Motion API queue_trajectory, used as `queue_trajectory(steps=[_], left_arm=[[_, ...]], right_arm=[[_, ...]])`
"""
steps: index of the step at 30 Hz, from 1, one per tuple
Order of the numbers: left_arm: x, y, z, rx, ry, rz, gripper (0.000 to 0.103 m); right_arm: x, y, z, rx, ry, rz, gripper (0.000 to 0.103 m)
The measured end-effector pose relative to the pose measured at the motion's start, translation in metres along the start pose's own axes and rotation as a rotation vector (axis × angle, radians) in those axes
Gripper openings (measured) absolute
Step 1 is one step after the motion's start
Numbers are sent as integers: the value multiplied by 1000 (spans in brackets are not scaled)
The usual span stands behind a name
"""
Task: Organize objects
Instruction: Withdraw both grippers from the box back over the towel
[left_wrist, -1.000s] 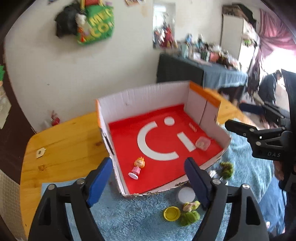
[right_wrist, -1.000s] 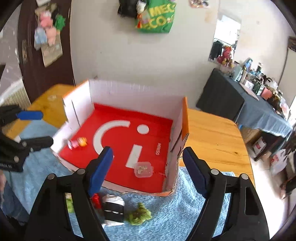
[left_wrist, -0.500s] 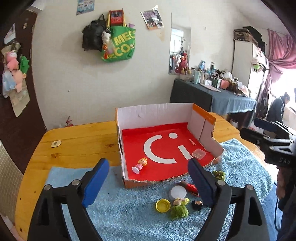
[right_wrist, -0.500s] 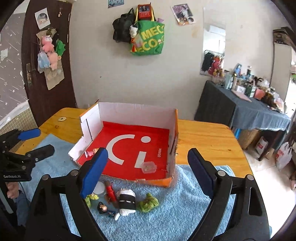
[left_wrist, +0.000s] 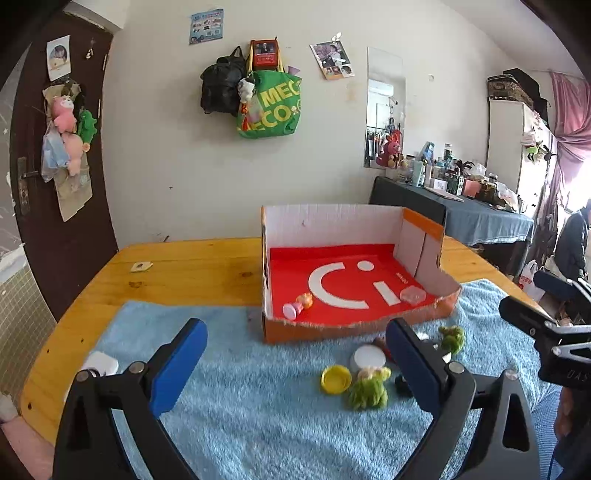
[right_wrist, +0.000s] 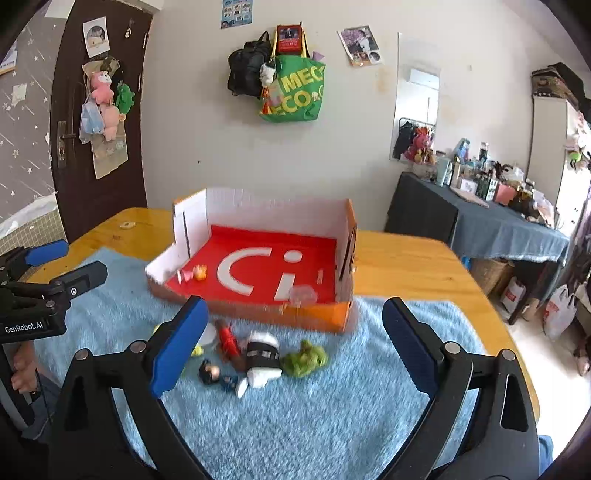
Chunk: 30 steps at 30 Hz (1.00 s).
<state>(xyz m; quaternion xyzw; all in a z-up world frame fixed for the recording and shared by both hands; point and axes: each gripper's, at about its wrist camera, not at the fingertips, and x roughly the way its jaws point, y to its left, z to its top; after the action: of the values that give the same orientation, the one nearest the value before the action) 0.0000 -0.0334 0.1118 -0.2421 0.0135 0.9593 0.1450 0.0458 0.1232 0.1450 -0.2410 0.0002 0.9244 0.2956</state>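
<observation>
The left gripper (left_wrist: 295, 354) stands wide open and empty above the blue towel (left_wrist: 258, 406), with a yellow cap (left_wrist: 335, 380), white lid (left_wrist: 367, 358) and green plush (left_wrist: 368, 393) just inside its right finger. The right gripper (right_wrist: 293, 347) is equally spread and empty, a black-banded white toy (right_wrist: 262, 356) and green plush (right_wrist: 306, 358) between its fingers. Beyond both, the red-floored cardboard box (left_wrist: 354, 326) holds a small doll (left_wrist: 298, 305) and a clear case (left_wrist: 413, 295).
</observation>
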Motion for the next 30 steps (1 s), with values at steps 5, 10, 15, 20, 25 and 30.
queue_trajectory(steps=[5,10,15,20,25,30], left_arm=[[1,-2,-25,-8,25,8,100],[-2,-7,-46,-6,13,18,100],[1,-9,-68,-7,34,33,100],[2,-11,-81,4,52,49,100],[4,-13,-84,2,71,46,100],[6,-16,-84,7,78,43,100]], right_arm=[[1,3,-24,28,26,7,97],[5,4,-45,74,50,3,97],[10,8,-67,92,69,-7,97],[13,13,-81,84,87,-20,97],[18,13,-89,108,111,-9,97],[21,14,-91,106,120,-10,97]])
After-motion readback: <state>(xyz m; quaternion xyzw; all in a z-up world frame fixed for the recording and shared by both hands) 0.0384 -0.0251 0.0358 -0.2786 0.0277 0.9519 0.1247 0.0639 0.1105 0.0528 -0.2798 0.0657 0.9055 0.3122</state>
